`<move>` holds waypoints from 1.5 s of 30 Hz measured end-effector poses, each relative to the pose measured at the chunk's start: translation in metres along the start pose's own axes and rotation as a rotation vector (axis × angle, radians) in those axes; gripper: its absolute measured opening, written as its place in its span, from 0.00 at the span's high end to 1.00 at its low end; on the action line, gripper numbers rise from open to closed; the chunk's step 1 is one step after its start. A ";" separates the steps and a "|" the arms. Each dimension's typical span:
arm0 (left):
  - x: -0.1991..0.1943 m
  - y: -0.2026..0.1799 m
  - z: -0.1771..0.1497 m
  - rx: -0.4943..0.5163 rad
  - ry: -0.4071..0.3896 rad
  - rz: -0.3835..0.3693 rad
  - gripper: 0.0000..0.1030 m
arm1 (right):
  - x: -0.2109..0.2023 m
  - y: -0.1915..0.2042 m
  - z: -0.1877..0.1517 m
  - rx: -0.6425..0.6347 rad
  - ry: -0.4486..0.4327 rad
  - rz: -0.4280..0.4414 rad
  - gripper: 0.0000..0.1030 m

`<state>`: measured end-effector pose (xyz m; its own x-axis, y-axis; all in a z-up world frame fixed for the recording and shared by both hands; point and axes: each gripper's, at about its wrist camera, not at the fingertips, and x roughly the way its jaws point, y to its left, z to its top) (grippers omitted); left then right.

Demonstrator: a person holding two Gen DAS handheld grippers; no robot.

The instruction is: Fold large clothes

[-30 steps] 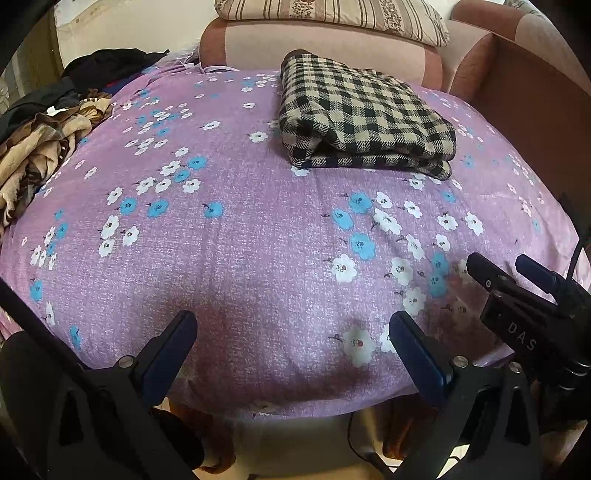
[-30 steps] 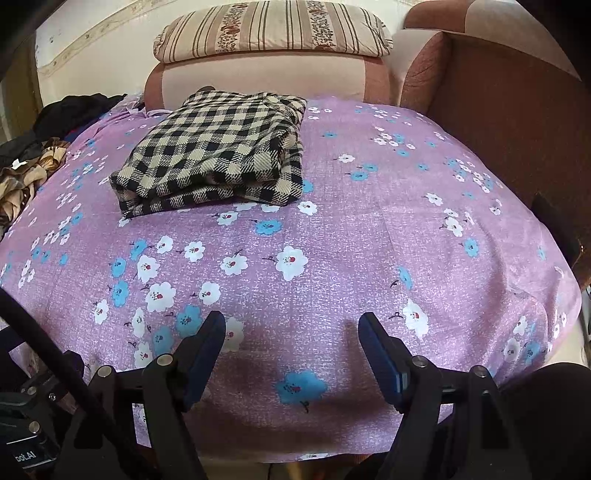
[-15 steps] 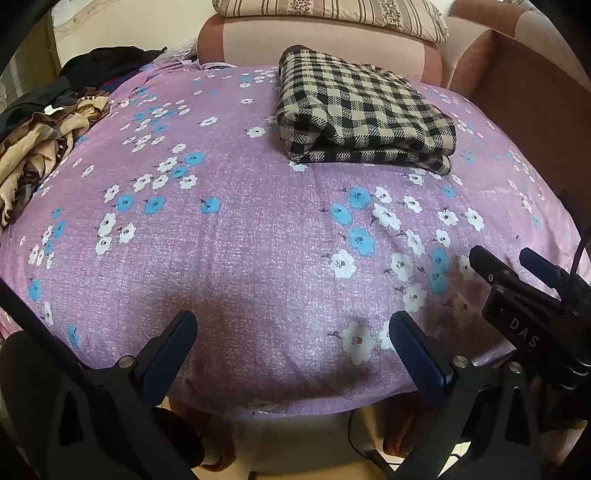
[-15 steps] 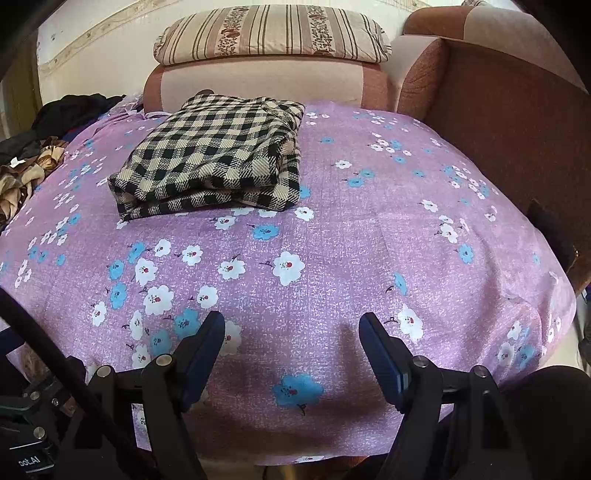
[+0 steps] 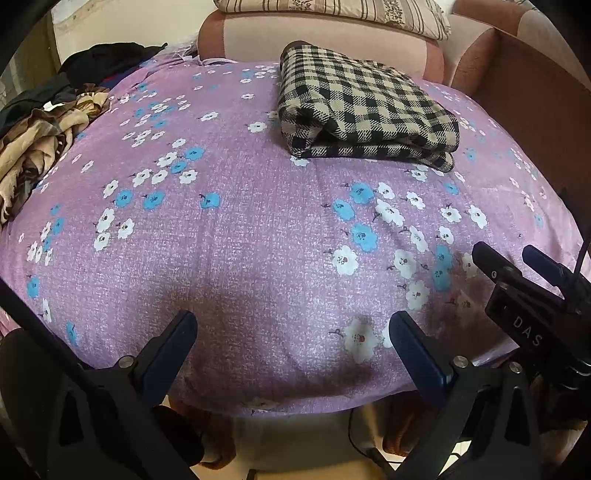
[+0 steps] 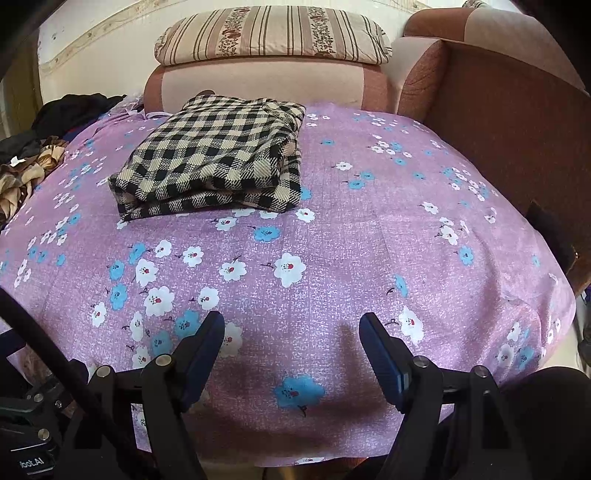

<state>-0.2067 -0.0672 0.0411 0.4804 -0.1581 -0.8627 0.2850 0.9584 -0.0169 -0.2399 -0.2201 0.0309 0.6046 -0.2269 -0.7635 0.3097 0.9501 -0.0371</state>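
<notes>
Both tools hover with jaws spread and nothing between them: the left tool and the right tool, above the near edge of the floral cover. The checked garment lies folded well ahead of them, so this fold looks finished. Next likely calls for reaching to the clothes heap, far left of the left tool.

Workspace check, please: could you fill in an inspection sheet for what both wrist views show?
Surface: purple floral sheet, smooth, bare in front.
Job's things: checked garment folded, lying flat at the far side.
Clutter: heap of unfolded clothes at the left edge.
Grippers: left tool and right tool both open, empty, above the near edge.
Cables: thin black cable below the sheet's edge.
Surroundings: striped pillow on a sofa back; brown armchair right.
</notes>
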 end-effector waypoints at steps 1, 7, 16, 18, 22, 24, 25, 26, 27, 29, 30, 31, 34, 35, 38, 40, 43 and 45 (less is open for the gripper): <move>0.000 0.000 0.000 0.000 0.000 -0.001 0.00 | 0.000 0.000 0.000 0.000 0.000 0.000 0.23; 0.002 0.000 -0.001 -0.003 0.010 -0.001 0.00 | -0.001 0.001 0.000 -0.003 -0.006 0.000 0.23; 0.005 0.002 -0.002 -0.012 0.022 0.000 0.00 | -0.004 0.004 0.001 -0.019 -0.025 -0.006 0.22; 0.005 0.002 -0.002 -0.011 0.022 0.000 0.00 | -0.004 0.004 0.000 -0.019 -0.026 -0.007 0.22; 0.005 0.002 -0.002 -0.013 0.023 0.000 0.00 | -0.004 0.005 0.000 -0.019 -0.025 -0.007 0.22; 0.005 0.002 -0.002 -0.014 0.024 0.000 0.00 | -0.004 0.005 0.000 -0.019 -0.025 -0.007 0.22; 0.005 0.002 -0.002 -0.014 0.025 0.000 0.00 | -0.004 0.005 -0.001 -0.018 -0.025 -0.007 0.22; 0.005 0.002 -0.002 -0.014 0.025 0.001 0.00 | -0.004 0.005 -0.001 -0.018 -0.025 -0.008 0.22; 0.005 0.002 -0.002 -0.014 0.025 0.000 0.00 | -0.004 0.006 -0.001 -0.018 -0.025 -0.008 0.22; 0.005 0.002 -0.002 -0.013 0.026 0.000 0.00 | -0.004 0.006 -0.001 -0.020 -0.025 -0.007 0.21; 0.005 0.002 -0.002 -0.014 0.025 0.000 0.00 | -0.004 0.007 -0.001 -0.020 -0.025 -0.007 0.21; 0.005 0.002 -0.002 -0.014 0.025 0.000 0.00 | -0.004 0.007 -0.001 -0.021 -0.025 -0.007 0.21; 0.006 0.002 -0.003 -0.015 0.029 0.000 0.00 | -0.004 0.007 -0.001 -0.022 -0.024 -0.007 0.21; 0.006 0.002 -0.003 -0.015 0.030 -0.001 0.00 | -0.004 0.007 -0.001 -0.021 -0.024 -0.007 0.21; 0.007 0.002 -0.003 -0.016 0.033 -0.001 0.00 | -0.004 0.008 -0.001 -0.021 -0.024 -0.008 0.21; 0.007 0.002 -0.003 -0.016 0.034 -0.002 0.00 | -0.004 0.008 -0.001 -0.021 -0.025 -0.008 0.21; 0.007 0.002 -0.003 -0.016 0.036 -0.002 0.00 | -0.004 0.008 -0.001 -0.021 -0.025 -0.007 0.21; 0.007 0.002 -0.003 -0.017 0.036 -0.002 0.00 | -0.004 0.009 -0.002 -0.025 -0.026 -0.006 0.21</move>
<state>-0.2048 -0.0657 0.0334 0.4496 -0.1515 -0.8803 0.2717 0.9620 -0.0268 -0.2405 -0.2103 0.0325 0.6216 -0.2382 -0.7462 0.2953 0.9536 -0.0585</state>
